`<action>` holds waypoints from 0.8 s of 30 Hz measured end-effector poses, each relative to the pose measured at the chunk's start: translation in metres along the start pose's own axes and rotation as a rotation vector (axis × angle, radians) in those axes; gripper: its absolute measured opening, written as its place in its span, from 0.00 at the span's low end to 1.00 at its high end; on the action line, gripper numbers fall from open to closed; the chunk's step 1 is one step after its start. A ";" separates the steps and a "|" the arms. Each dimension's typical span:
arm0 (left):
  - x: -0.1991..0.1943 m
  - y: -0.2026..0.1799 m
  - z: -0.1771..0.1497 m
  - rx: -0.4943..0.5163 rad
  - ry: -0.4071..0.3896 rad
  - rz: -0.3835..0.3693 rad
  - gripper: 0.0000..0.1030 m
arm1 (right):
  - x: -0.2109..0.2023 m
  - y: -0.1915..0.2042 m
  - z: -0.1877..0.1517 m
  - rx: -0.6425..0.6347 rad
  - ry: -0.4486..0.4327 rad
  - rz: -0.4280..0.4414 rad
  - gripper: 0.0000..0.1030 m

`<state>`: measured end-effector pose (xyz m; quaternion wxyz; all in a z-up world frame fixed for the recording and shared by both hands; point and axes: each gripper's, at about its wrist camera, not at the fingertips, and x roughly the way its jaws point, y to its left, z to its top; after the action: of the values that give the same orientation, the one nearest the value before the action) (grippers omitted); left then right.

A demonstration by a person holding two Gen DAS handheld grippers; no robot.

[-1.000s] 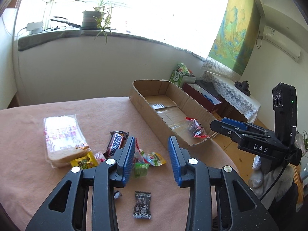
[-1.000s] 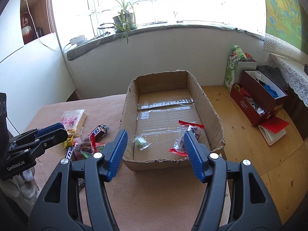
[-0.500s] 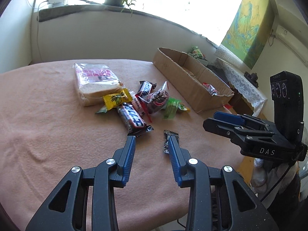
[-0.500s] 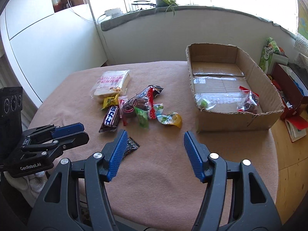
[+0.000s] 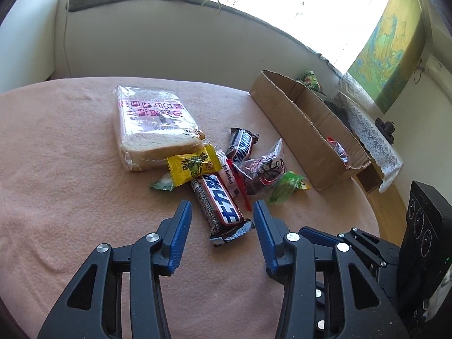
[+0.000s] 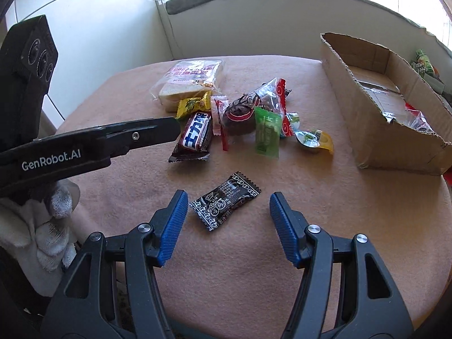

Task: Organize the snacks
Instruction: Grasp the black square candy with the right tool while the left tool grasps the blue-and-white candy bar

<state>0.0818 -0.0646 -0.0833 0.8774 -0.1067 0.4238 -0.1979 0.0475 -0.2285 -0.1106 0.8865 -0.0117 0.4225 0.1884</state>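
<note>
Both grippers lined up over loose snacks

Left gripper (image 5: 220, 214), jaws just widening and still clear, straddles the near end of the chocolate bar (image 5: 219, 200); right gripper (image 6: 228, 206), spread wide, frames the black sachet (image 6: 224, 204), apparently to grasp both. Far right, the cardboard box (image 6: 375, 130) already holds at least 1 red-trimmed packet (image 6: 415, 118).

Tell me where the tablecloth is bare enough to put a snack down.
Bare cloth lies left of the bread pack, and between the black sachet and the cardboard box. The snack pile between bread and box is crowded, wrappers overlapping.
</note>
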 end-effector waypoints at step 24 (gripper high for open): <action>0.024 0.014 0.004 0.038 0.079 0.005 0.28 | 0.009 0.006 0.004 -0.095 0.019 -0.086 0.31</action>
<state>0.1024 -0.0621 -0.1027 0.8623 -0.0810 0.4546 -0.2080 0.0534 -0.2190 -0.1137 0.8882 -0.0737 0.4205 0.1697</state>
